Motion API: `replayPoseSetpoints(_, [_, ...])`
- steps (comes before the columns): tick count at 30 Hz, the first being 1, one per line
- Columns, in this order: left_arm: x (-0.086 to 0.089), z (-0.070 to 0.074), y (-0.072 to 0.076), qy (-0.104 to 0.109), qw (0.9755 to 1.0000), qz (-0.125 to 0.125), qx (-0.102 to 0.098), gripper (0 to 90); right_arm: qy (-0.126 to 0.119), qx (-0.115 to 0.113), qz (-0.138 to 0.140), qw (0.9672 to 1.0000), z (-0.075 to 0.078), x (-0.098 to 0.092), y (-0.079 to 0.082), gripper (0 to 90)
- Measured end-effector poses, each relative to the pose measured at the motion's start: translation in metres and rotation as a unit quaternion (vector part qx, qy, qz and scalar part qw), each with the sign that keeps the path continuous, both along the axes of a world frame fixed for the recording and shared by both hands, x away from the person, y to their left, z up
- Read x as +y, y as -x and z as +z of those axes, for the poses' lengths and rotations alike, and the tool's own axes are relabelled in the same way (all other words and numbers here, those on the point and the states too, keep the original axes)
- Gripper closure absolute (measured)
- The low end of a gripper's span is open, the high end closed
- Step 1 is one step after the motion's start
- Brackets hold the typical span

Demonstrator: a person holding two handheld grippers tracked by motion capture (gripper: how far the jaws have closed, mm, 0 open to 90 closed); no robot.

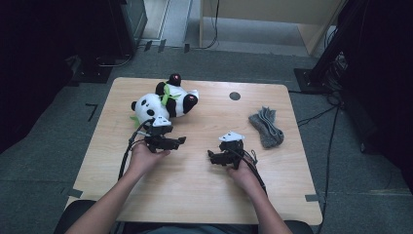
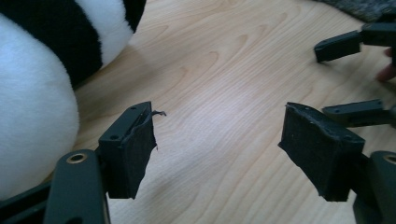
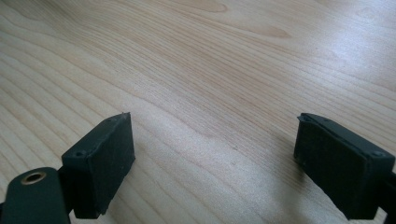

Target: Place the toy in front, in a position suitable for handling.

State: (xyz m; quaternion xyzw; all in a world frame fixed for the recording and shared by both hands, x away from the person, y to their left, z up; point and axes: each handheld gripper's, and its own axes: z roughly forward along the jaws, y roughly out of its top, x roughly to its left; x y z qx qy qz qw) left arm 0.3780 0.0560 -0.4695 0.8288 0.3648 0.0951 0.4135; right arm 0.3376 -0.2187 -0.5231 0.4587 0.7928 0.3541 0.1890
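A black-and-white panda plush (image 1: 163,102) with green and red details lies at the table's far left; its white and black fur (image 2: 32,93) is at the left edge of the left gripper view. My left gripper (image 1: 181,140) (image 2: 219,126) hovers just in front of the plush, jaws open over bare wood with nothing between them. My right gripper (image 1: 212,157) (image 3: 215,135) stands near the table's middle, open and empty above the wood. Its two jaws (image 2: 329,79) also appear at the right of the left gripper view. A folded grey cloth (image 1: 266,126) lies to the right.
The wooden table (image 1: 195,195) has a small dark round spot (image 1: 234,96) near its far edge. Cables trail from both grippers and along the floor at the right. Dark equipment stands around the table, and a wooden panel stands behind it.
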Motion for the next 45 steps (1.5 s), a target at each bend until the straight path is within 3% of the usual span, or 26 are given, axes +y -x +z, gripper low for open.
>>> replayPoseSetpoints(2, [0.0,0.003,-0.001,-0.007,1.0,-0.003,0.007,26.2,0.0,0.0,0.0,1.0,0.0,0.0,0.0,12.1])
replayPoseSetpoints(5, [-0.004,0.01,-0.002,-0.022,0.9997,-0.007,-0.004,26.6,0.0,0.0,-0.001,1.0,0.0,0.0,0.0,12.1])
replayPoseSetpoints(12, [-0.009,0.019,-0.006,-0.016,0.9998,-0.005,0.006,28.0,0.001,0.0,0.001,1.0,0.0,0.0,0.0,12.1])
replayPoseSetpoints(16, [-0.011,0.027,-0.009,-0.019,0.9998,-0.006,0.001,27.8,0.001,-0.003,0.001,1.0,0.0,0.0,0.0,12.1])
replayPoseSetpoints(29, [-0.012,0.051,-0.029,-0.023,0.9997,-0.006,0.006,31.9,0.001,0.0,0.0,1.0,0.0,0.0,0.0,12.1])
replayPoseSetpoints(35, [-0.01,0.055,-0.037,-0.021,0.9997,-0.005,0.009,32.8,0.0,0.0,0.0,1.0,0.0,0.0,0.0,12.1])
replayPoseSetpoints(45, [-0.004,0.068,-0.058,-0.023,0.9997,0.01,-0.008,32.9,0.001,-0.001,0.002,1.0,0.0,0.0,0.0,11.7])
